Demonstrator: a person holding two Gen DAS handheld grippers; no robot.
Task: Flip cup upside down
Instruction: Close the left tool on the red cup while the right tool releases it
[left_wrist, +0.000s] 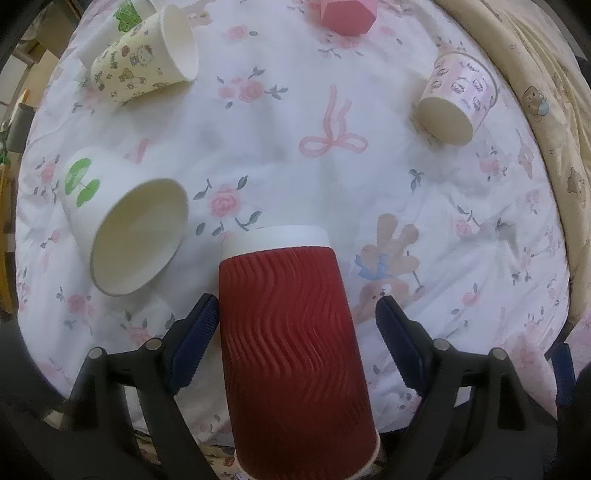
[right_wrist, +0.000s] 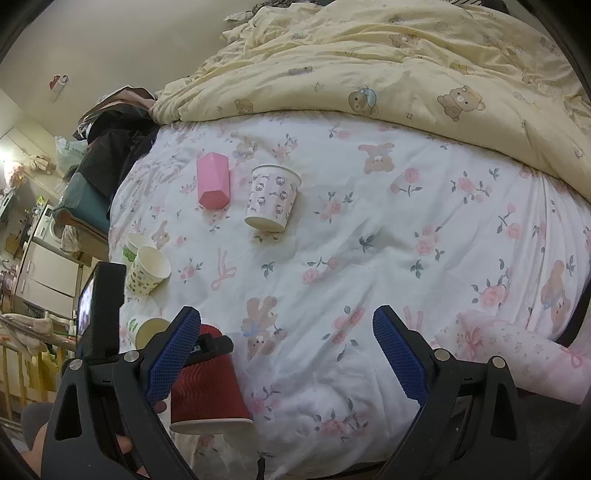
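A red ribbed paper cup (left_wrist: 291, 350) stands between the fingers of my left gripper (left_wrist: 295, 314), white base away from the camera, rim near the camera. The left blue pad (left_wrist: 199, 332) touches the cup; the right pad (left_wrist: 395, 343) stands clear of it, so the jaws are open. In the right wrist view the red cup (right_wrist: 210, 391) stands upside down, rim down on the bed sheet (right_wrist: 369, 229), partly hidden by my right gripper's left finger. My right gripper (right_wrist: 288, 350) is open and empty above the sheet.
Other paper cups lie on the floral sheet: a green-print cup (left_wrist: 125, 229), a yellow cartoon cup (left_wrist: 147, 59), a pink cartoon cup (left_wrist: 458, 96). A pink box (right_wrist: 214, 181) lies further back. A yellow bear duvet (right_wrist: 406, 66) is heaped behind.
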